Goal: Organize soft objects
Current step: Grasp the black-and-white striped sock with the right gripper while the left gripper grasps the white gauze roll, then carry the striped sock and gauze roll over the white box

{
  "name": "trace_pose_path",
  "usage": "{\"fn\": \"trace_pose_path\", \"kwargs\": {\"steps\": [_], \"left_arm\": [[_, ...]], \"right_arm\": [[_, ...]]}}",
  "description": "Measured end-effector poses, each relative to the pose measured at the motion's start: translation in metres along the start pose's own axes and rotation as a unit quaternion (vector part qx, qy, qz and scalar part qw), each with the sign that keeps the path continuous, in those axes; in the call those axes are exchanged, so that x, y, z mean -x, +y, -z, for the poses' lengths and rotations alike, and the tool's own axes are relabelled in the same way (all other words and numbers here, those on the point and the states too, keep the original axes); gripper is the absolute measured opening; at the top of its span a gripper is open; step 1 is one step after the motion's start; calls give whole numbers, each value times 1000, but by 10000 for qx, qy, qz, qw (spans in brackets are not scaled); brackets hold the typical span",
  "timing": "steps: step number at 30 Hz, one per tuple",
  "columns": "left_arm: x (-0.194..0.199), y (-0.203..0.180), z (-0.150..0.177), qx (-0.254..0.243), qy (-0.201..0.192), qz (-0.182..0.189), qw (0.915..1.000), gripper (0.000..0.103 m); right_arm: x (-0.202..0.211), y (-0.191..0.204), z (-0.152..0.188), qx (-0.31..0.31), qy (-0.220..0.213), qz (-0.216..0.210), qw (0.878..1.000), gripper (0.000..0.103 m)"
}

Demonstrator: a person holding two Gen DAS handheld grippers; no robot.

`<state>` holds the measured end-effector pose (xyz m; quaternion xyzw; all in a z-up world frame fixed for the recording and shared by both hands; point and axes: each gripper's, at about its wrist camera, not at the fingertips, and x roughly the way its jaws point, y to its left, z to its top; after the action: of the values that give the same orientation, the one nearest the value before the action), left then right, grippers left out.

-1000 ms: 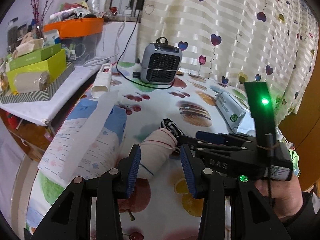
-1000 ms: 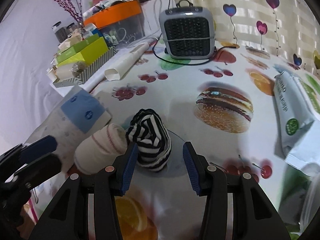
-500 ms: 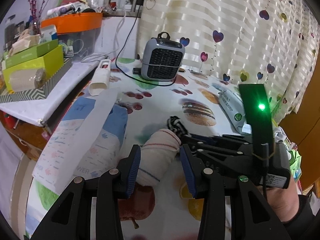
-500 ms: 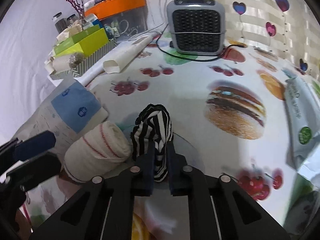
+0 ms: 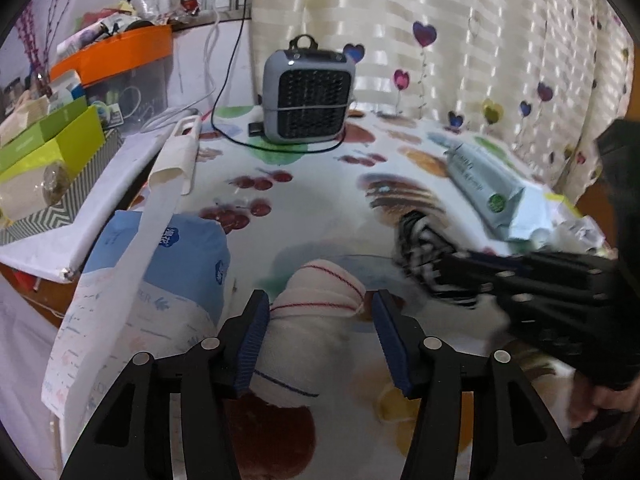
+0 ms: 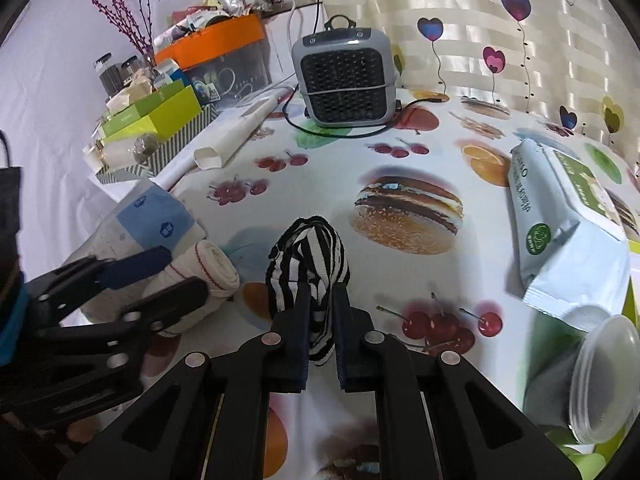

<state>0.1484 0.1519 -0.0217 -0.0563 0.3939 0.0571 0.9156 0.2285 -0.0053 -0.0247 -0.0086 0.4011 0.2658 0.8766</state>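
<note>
A rolled white sock with red and blue stripes [image 5: 316, 312] lies on the fruit-print tablecloth [image 5: 320, 200]. It sits between the fingers of my left gripper [image 5: 318, 300], whose jaws are opening. The right pad stands clear of the roll. In the right wrist view the same white sock [image 6: 204, 268] lies at the left, with the left gripper [image 6: 168, 276] around it. My right gripper [image 6: 320, 296] is shut on a black-and-white striped sock [image 6: 308, 248], which stands up from the pads. The left wrist view shows the striped sock [image 5: 420, 240], blurred, in the right gripper [image 5: 452, 268].
A blue-and-white soft pack [image 5: 160, 264] lies just left of the white sock. A grey heater [image 5: 310, 96] with its cable stands at the back. A wipes pack [image 6: 560, 232] and a clear plastic cup [image 6: 600, 376] are at the right. Boxes [image 5: 48, 160] crowd the left shelf.
The right gripper closed on the striped sock and drew it right, away from the white roll. The left jaws spread wider around the white sock and moved closer over it.
</note>
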Motion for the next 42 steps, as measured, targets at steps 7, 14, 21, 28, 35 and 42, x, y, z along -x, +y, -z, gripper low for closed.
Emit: {"fn": "trace_pose_path", "kwargs": {"steps": [7,14,21,28,35,42], "left_arm": [[-3,-4,3,-98,133,-91,9998,55],[-14,-5,8,105,486,94,9987,55],[-13,-3,8,394,430,195,9981,55],[-17,-3,5,531,388,144,9977,44],[-5,-11,6,485,240,218,9983,44],[25,-27,7,399,-22,392,9984,44]], "right_arm": [[13,-1,1,-7,-100,-13,9999,11],[24,-2,5,-8,-149,-64,9999,11],[31,-7,6,-55,-213,-52,9997,10],[32,-9,8,-70,-217,-96,9997,10],[39,-10,10,-124,-284,-112,9995,10],[59,-7,13,-99,-454,-152,9988,11]]}}
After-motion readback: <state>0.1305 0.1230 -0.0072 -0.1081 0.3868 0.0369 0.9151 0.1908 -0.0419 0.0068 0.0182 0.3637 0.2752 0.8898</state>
